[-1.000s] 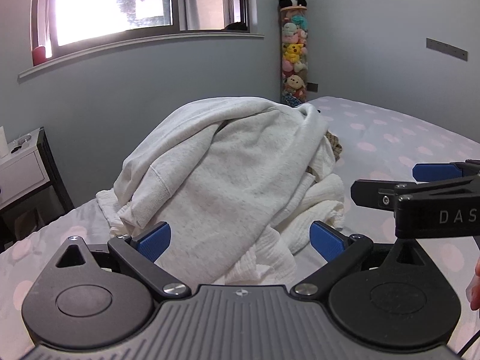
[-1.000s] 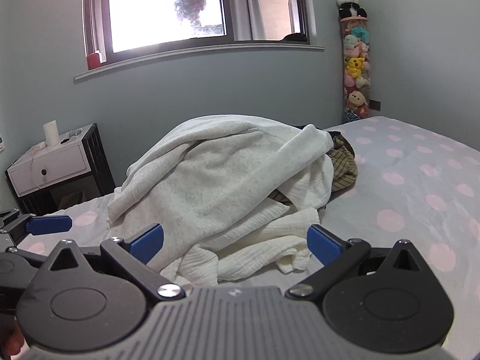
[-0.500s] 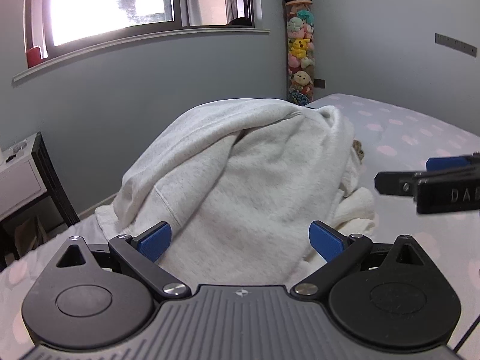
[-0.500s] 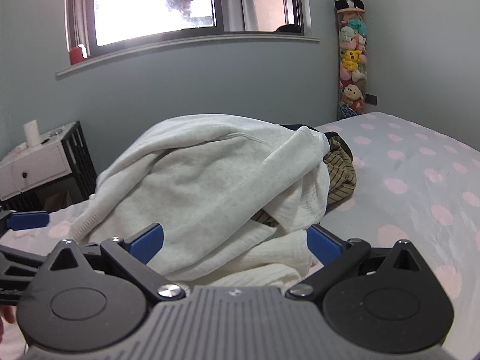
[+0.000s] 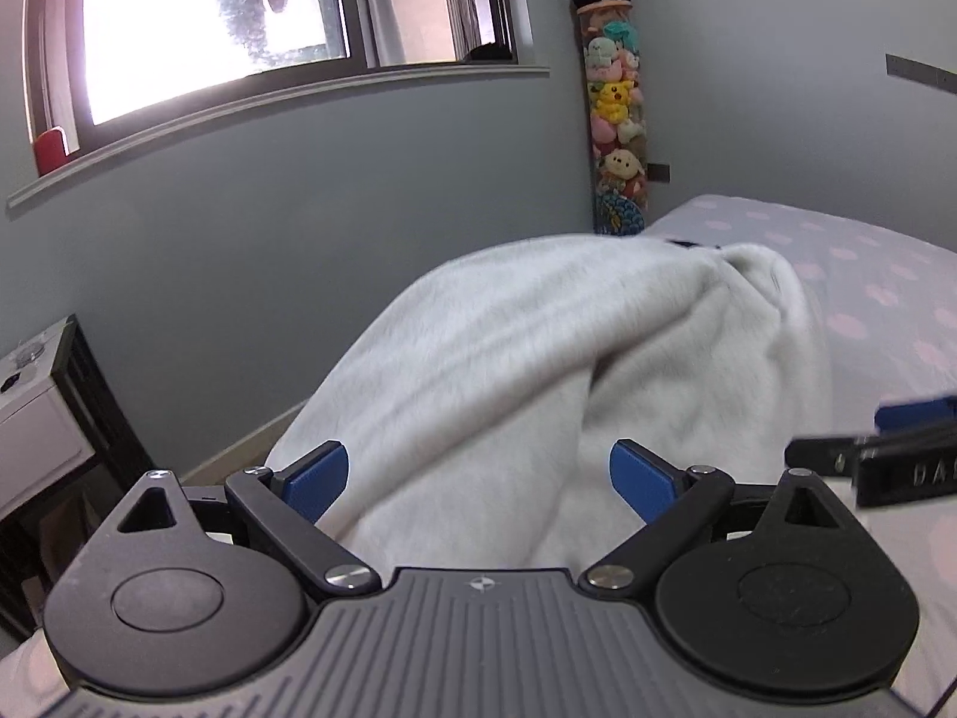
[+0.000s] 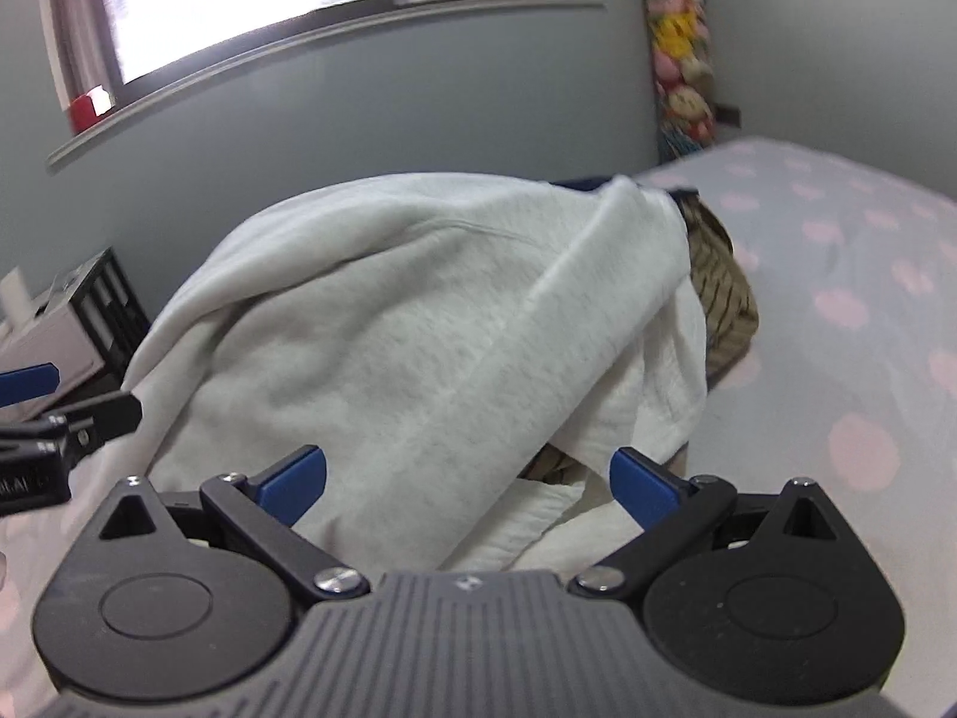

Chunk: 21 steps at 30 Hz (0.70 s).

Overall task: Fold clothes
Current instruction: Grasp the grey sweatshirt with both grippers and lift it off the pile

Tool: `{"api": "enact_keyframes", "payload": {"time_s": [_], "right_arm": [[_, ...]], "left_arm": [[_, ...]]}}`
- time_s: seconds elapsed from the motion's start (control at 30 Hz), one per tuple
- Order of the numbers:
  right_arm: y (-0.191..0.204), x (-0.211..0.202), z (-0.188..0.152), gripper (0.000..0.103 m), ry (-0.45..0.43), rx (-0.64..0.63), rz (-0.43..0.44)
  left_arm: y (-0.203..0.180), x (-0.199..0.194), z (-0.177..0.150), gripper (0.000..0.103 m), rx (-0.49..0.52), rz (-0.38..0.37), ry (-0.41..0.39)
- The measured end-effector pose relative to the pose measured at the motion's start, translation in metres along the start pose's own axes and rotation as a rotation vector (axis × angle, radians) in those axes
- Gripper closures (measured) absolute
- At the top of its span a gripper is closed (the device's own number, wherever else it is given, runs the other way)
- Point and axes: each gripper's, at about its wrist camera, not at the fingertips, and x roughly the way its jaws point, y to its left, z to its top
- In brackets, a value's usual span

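Two hand-held grippers, left (image 5: 478, 475) and right (image 6: 468, 475), hover spread wide and empty just before one heap of clothes (image 6: 418, 323) near the bed's (image 6: 837, 275) window-side edge; the step looks like reaching for the white sweatshirt (image 5: 568, 359), so next comes pinching its hem

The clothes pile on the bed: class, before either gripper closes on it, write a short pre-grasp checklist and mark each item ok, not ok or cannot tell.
1. Left gripper open: ok.
2. Right gripper open: ok.
3. White sweatshirt on top of the pile, reachable: ok.
4. Its hem or a sleeve edge identified for gripping: cannot tell, folds hide them.
5. Sweatshirt free of the striped garment beneath: cannot tell.
6. Bare polka-dot bedsheet beside the pile for laying out: ok.
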Motion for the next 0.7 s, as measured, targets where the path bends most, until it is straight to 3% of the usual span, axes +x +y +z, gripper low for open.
{"api": "enact_keyframes", "payload": {"time_s": [0.03,0.1,0.13,0.2,0.23,0.27,0.3,0.33,0.37,0.47,0.57,0.7], "right_arm": [[-0.002,0.005,0.002,0.004,0.002,0.014,0.001],[-0.002,0.015,0.007,0.023,0.011,0.022,-0.005],[-0.002,0.020,0.009,0.028,0.019,0.016,-0.014],[-0.004,0.026,0.014,0.055,0.019,0.017,-0.024],[-0.005,0.026,0.016,0.061,0.012,0.024,-0.025],[-0.007,0.027,0.019,0.082,0.004,0.030,-0.027],[-0.008,0.022,0.022,0.096,-0.019,0.026,-0.040],[-0.009,0.018,0.026,0.095,-0.043,0.022,-0.052],[-0.010,0.010,0.030,0.096,-0.073,0.016,-0.050],[-0.010,-0.019,0.044,0.098,-0.162,-0.031,-0.047],[-0.014,-0.053,0.059,0.099,-0.258,-0.051,-0.071],[-0.030,-0.107,0.080,0.100,-0.375,-0.018,-0.093]], "left_arm": [[-0.003,0.008,0.004,0.007,0.016,0.001,0.001],[-0.008,0.023,0.009,0.010,0.043,0.021,-0.002],[-0.011,0.029,0.012,0.016,0.053,0.037,-0.009],[-0.014,0.037,0.019,0.024,0.052,0.044,-0.006],[-0.014,0.040,0.023,0.030,0.048,0.029,-0.004],[-0.014,0.042,0.027,0.041,0.043,0.012,-0.003],[-0.014,0.045,0.031,0.050,0.039,-0.006,-0.001],[-0.011,0.046,0.035,0.071,0.030,-0.035,-0.002],[-0.009,0.046,0.039,0.084,0.017,-0.058,0.004],[-0.006,0.035,0.054,0.092,0.000,-0.062,-0.006],[-0.008,0.006,0.070,0.101,-0.003,-0.055,-0.068],[-0.016,-0.052,0.102,0.101,0.010,-0.091,-0.182]]}}
